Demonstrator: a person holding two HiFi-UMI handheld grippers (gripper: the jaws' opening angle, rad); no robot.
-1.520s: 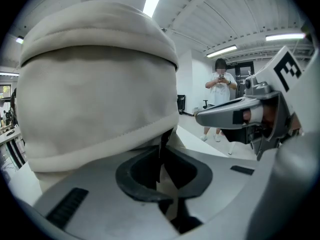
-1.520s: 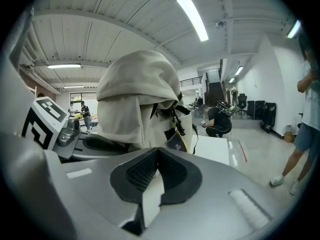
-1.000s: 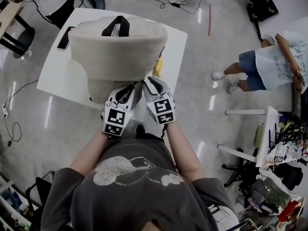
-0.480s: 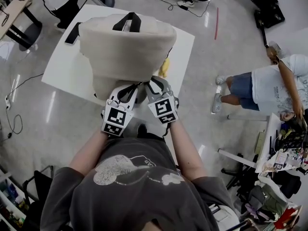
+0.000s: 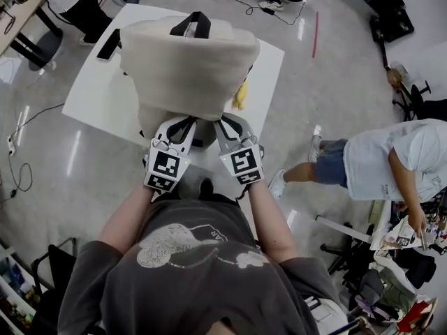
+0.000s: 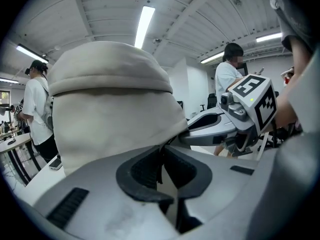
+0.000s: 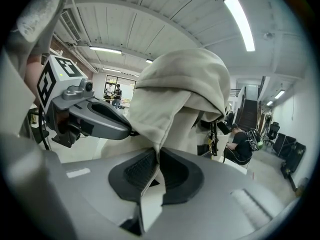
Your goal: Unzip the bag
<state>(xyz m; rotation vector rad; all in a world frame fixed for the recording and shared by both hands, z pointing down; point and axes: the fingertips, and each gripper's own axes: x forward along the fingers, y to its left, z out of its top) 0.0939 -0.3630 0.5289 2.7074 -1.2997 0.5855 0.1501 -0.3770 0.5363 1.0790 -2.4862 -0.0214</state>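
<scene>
Beige bag [image 5: 188,61] stands on the white table [image 5: 98,96], right in front of me. My left gripper [image 6: 161,159] is pinched on a thin dark bit at its bottom edge. The right gripper [image 7: 157,166] is closing its jaws on a cloth fold. Looks soft, floppy and light-ish, so I'd hold close to the zipper.

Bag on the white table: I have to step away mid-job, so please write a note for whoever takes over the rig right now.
Left tool: jaws nearly together, pinching a thin dark piece at the near lower edge of the beige bag. Whether it is the zip pull is unclear.
Right tool: jaws closing on a fold of the bag's fabric, beside the left tool.
The bag stands on the white table, black handle at its far top.
Done: both tools are on the bag.
To do: no opened zip shows, so the unzipping looks not yet done.
</scene>
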